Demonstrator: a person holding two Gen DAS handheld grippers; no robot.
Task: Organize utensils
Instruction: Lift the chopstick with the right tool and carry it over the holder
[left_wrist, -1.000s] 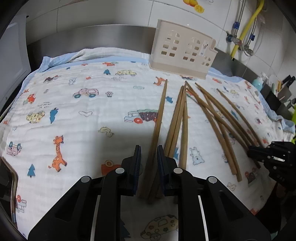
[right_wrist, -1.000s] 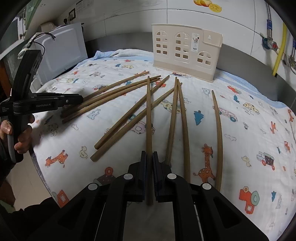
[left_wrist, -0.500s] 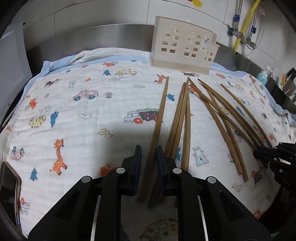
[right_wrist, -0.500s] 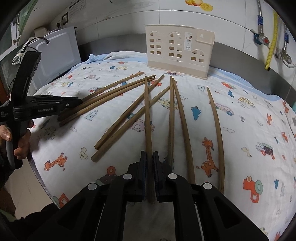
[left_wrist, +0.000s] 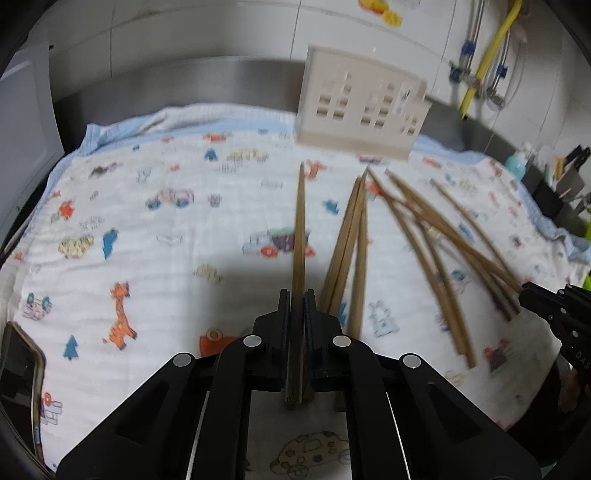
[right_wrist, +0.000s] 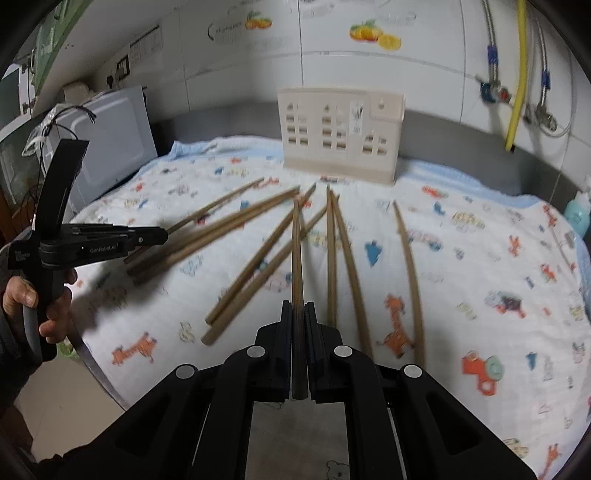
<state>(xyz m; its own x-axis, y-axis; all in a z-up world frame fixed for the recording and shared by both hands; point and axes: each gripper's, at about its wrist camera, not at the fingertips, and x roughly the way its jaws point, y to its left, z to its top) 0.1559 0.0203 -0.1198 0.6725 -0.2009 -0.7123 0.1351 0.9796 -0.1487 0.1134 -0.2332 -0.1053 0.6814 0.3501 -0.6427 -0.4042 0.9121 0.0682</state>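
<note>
Chopsticks: the left gripper (left_wrist: 297, 314) has just clamped one chopstick (left_wrist: 298, 236), and the right gripper (right_wrist: 298, 321) grips another (right_wrist: 296, 254). Both sticks point toward the beige holder (right_wrist: 341, 134) at the cloth's (left_wrist: 147, 258) far edge, straight ahead. Loose chopsticks (right_wrist: 258, 254) lie fanned between them; nothing blocks the way.

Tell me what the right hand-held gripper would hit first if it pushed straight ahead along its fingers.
The right hand-held gripper, shut on one chopstick, points down at the printed cloth. It would probably meet the cloth and the loose chopsticks lying there before the beige holder at the back; depth is unclear.
</note>
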